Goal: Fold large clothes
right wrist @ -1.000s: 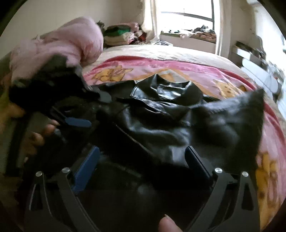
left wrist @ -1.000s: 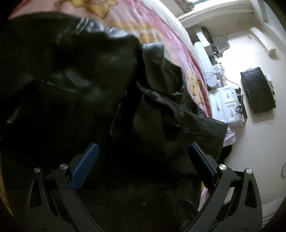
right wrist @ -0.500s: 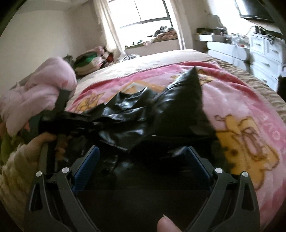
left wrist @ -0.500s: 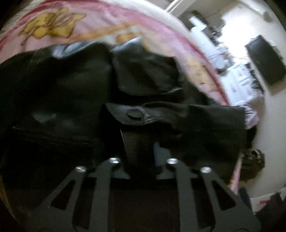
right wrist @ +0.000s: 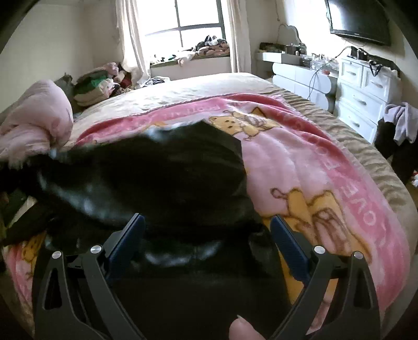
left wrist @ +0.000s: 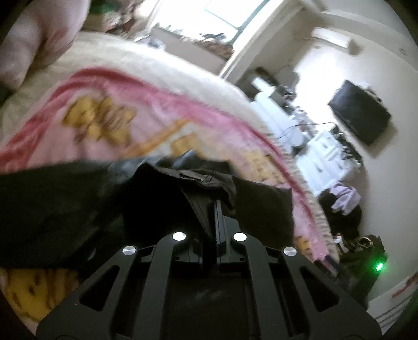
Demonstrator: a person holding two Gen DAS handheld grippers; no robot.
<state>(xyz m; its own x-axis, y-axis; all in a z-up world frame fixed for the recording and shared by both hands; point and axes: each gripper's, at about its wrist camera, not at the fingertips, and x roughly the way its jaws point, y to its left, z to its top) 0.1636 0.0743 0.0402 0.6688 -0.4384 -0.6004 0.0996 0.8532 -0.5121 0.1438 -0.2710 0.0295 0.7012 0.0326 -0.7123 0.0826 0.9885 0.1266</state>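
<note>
A black leather jacket (right wrist: 162, 177) lies on a pink cartoon blanket (right wrist: 300, 167) spread over the bed. My left gripper (left wrist: 213, 206) is shut on a fold of the black jacket (left wrist: 198, 180) and holds it lifted above the blanket (left wrist: 109, 123). My right gripper (right wrist: 206, 230) stands open just over the jacket's near edge, leather lying between its blue pads (right wrist: 128, 235) without being pinched. A fingertip (right wrist: 240, 328) shows at the bottom of the right wrist view.
A pink quilt (right wrist: 34, 117) is bunched at the bed's left. Folded clothes (right wrist: 91, 89) sit near the window. White drawers (right wrist: 365, 89) and a wall-mounted TV (right wrist: 358, 18) stand at the right. Clothes (left wrist: 344, 198) are piled on the floor past the bed's edge.
My left gripper went from wide open to shut on a jacket fold, then rose and tilted up with it. My right gripper swung rightwards along the jacket and stayed open.
</note>
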